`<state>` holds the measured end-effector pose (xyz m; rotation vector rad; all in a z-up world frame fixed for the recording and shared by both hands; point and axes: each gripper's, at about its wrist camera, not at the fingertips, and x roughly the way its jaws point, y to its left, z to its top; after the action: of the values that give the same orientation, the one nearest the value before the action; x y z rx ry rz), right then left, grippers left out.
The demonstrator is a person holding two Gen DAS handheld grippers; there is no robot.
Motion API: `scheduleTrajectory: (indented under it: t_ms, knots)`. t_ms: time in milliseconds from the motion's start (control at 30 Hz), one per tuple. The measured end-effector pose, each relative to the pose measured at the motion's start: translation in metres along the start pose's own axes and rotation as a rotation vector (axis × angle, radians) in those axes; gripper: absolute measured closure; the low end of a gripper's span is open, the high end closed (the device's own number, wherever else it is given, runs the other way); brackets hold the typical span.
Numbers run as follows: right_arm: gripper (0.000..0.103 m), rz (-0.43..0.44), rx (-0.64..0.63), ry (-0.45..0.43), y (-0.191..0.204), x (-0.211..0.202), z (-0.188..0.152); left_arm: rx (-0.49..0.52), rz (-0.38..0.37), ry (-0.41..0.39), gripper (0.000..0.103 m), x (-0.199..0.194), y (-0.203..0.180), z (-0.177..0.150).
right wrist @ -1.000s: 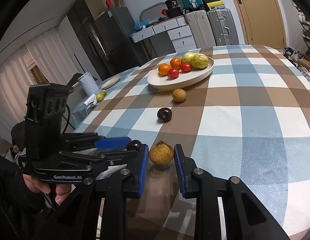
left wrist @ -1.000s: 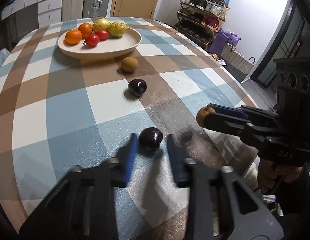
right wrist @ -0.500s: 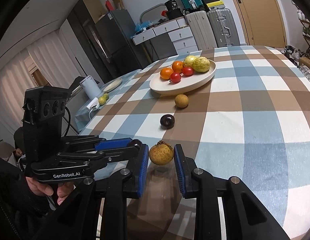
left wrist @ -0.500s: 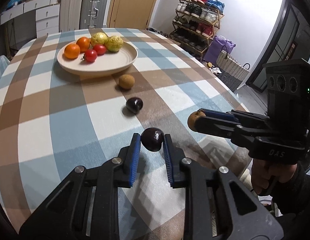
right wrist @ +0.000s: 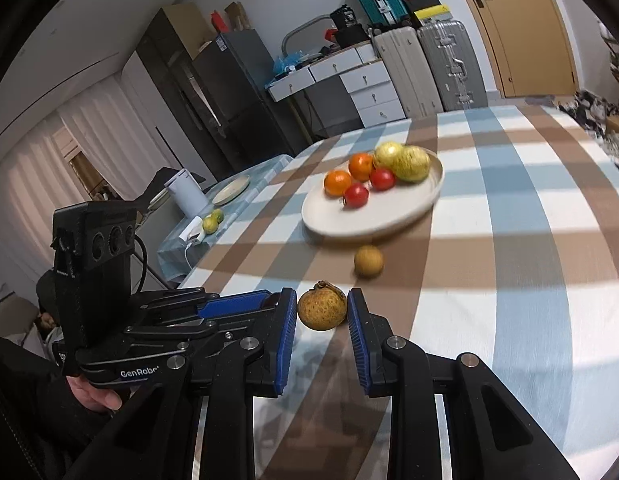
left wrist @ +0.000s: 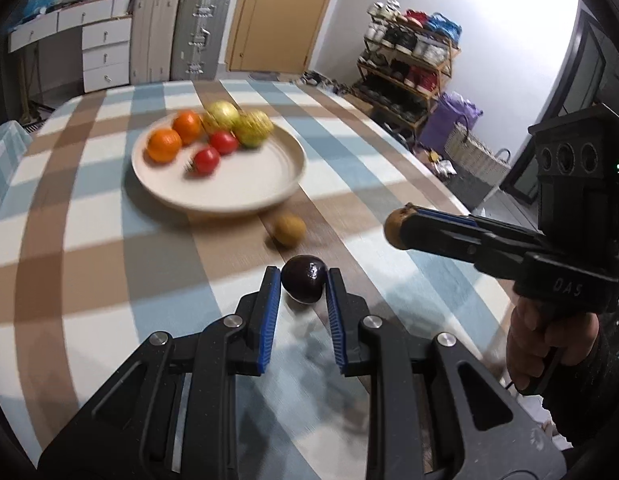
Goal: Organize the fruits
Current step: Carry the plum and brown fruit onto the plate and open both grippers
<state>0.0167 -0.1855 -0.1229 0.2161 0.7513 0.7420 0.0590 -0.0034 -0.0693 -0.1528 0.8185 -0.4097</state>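
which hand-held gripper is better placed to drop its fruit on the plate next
Probably left. The left hand-held gripper holds the dark fruit facing the plate, whose near half is bare. The right hand-held gripper with its brown fruit looks further away.

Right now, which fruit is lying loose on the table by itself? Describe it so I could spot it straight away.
Find the big cream plate on the checked tablecloth, piled with orange, red and yellow-green fruit. Just off its near rim, on a brown stripe, sits one small round tan fruit. It alone lies on the cloth: the others are on the plate or gripped in a hand-held gripper.
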Motion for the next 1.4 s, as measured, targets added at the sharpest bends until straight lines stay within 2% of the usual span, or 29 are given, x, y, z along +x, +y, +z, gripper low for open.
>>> scheduleTrajectory:
  t_ms: [267, 467, 600, 1000, 1400]
  knots:
    - [0.077, 0.066, 0.016, -0.031, -0.012, 0.024, 0.068, -0.073, 0.036, -0.054, 0.083, 0.01, 0.045, 0.051]
    - [0.077, 0.059, -0.009, -0.014, -0.015, 0.058, 0.11, -0.113, 0.076, -0.065, 0.083, 0.028, 0.078, 0.074]
    - [0.077, 0.031, -0.003, 0.038, -0.019, 0.092, 0.13, -0.125, 0.084, -0.062, 0.083, 0.043, 0.093, 0.082]
    - [0.077, 0.029, 0.023, 0.158, -0.037, 0.168, 0.148, -0.166, 0.068, -0.037, 0.083, 0.081, 0.128, 0.09]
    - [0.077, -0.014, 0.004, 0.206, -0.044, 0.201, 0.143, -0.161, 0.064, -0.015, 0.083, 0.1, 0.133, 0.093]
